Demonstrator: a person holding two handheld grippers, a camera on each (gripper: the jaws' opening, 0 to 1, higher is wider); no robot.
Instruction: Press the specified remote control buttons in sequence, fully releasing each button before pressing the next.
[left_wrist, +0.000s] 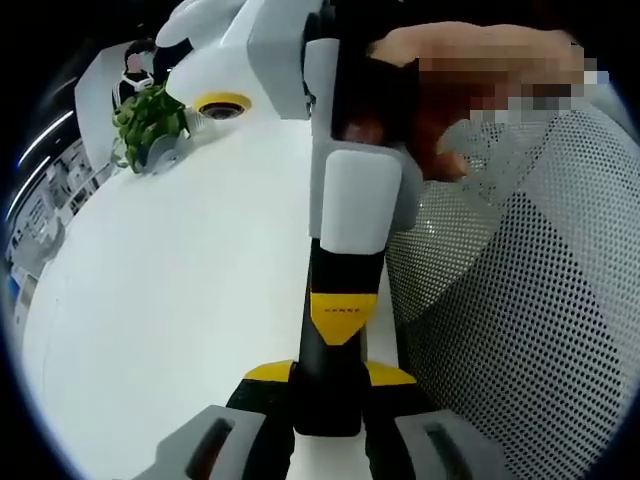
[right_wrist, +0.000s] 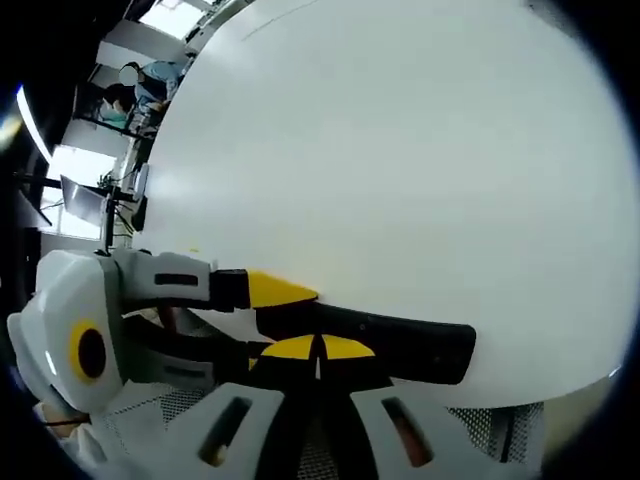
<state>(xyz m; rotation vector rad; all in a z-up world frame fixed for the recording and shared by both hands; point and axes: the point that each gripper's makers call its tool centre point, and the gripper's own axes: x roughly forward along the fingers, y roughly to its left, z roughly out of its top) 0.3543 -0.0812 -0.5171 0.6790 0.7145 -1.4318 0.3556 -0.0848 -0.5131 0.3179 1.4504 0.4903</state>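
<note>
A long black remote lies along my left gripper, whose yellow-tipped jaws are shut on its sides. My right gripper comes down from above, shut, with its yellow tip touching the remote's top face. A hand holds it. In the right gripper view the remote juts to the right over the white table. There my right gripper has its two yellow tips together against the remote. My left gripper reaches in from the left and clamps the remote's end. No buttons can be made out.
A green potted plant and a round yellow-ringed object stand at the table's far side. A mesh chair back is close on the right. People and a monitor are beyond the table edge.
</note>
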